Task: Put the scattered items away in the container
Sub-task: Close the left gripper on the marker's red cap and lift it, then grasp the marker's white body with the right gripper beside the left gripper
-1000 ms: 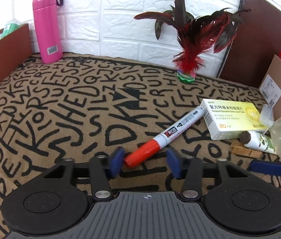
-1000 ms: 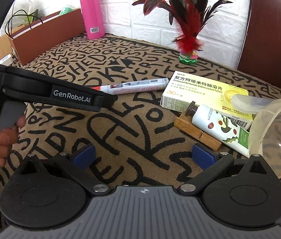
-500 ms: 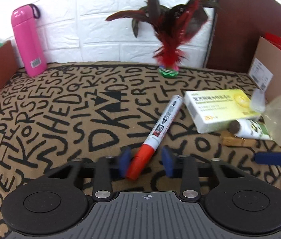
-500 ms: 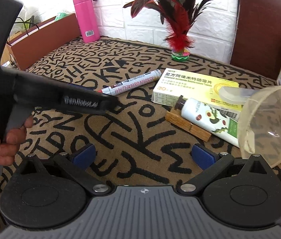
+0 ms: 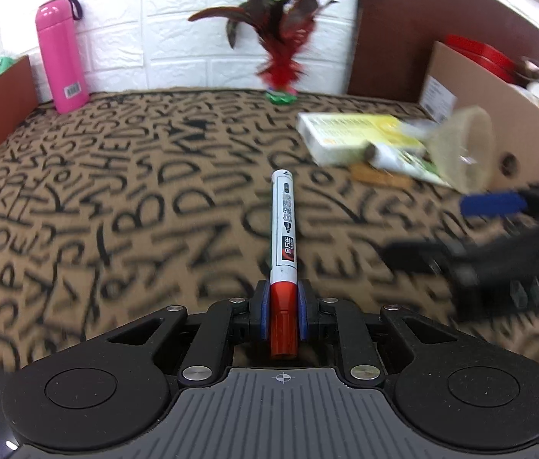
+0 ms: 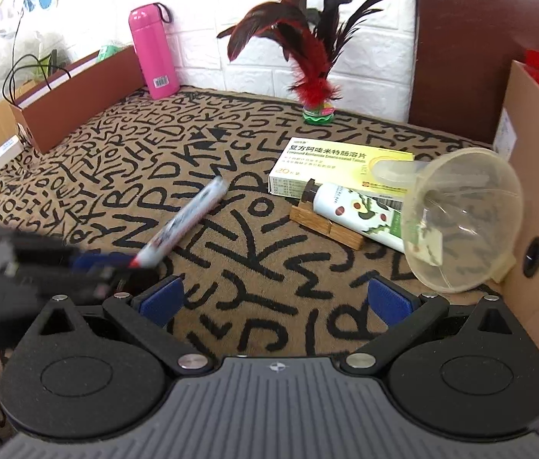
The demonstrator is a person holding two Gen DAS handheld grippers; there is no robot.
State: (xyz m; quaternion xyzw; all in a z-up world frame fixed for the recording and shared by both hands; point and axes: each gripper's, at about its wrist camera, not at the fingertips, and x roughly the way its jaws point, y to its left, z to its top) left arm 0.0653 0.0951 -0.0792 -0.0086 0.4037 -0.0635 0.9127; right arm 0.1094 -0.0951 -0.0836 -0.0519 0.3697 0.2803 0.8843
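My left gripper (image 5: 283, 308) is shut on the red cap of a whiteboard marker (image 5: 284, 222), whose white barrel points straight ahead over the lettered cloth. The right wrist view shows that marker (image 6: 187, 223) blurred and slanted, held by the left gripper (image 6: 116, 262) at the left edge. My right gripper (image 6: 275, 298) stands open above the cloth with nothing between its blue pads. A yellow medicine box (image 6: 340, 164), a cream tube (image 6: 357, 212), a wooden clip (image 6: 325, 225) and a clear plastic funnel (image 6: 460, 222) lie together beside the cardboard box (image 6: 537, 199) on the right.
A pink bottle (image 6: 153, 51) and a red feather shuttlecock (image 6: 313, 88) stand at the white brick wall. A brown board (image 6: 78, 99) borders the cloth on the left, a dark panel (image 6: 460, 38) at the back right. Red items (image 5: 476, 55) sit inside the cardboard box.
The left gripper shut on the marker's red cap, and the marker swung from slanting to pointing straight ahead. The left hand moved toward the right; the right gripper drifted slightly and stayed open.
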